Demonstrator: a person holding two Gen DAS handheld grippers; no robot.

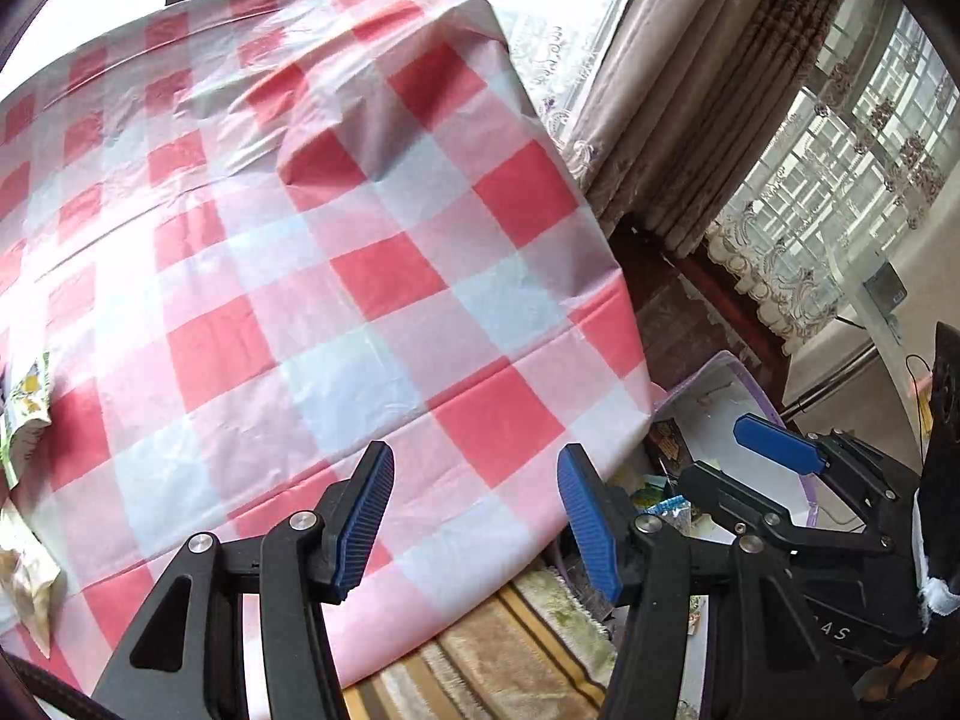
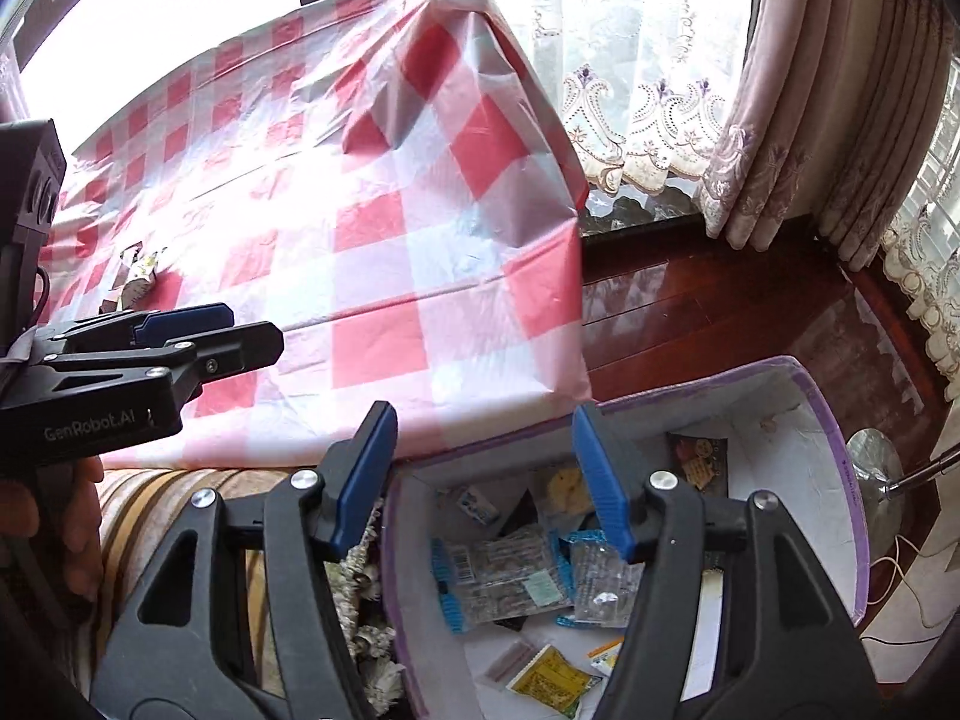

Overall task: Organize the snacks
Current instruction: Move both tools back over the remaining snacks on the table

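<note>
Snack packets lie jumbled flat in the purple-rimmed bin, which stands on the floor just beside the checked tablecloth's overhang, probably as the collecting point. Long axes point every way. One packet remains on the cloth, far from the bin. Right gripper hangs over the bin, jaws wide, empty. Left gripper hangs above the cloth edge, likewise wide and empty.
</note>
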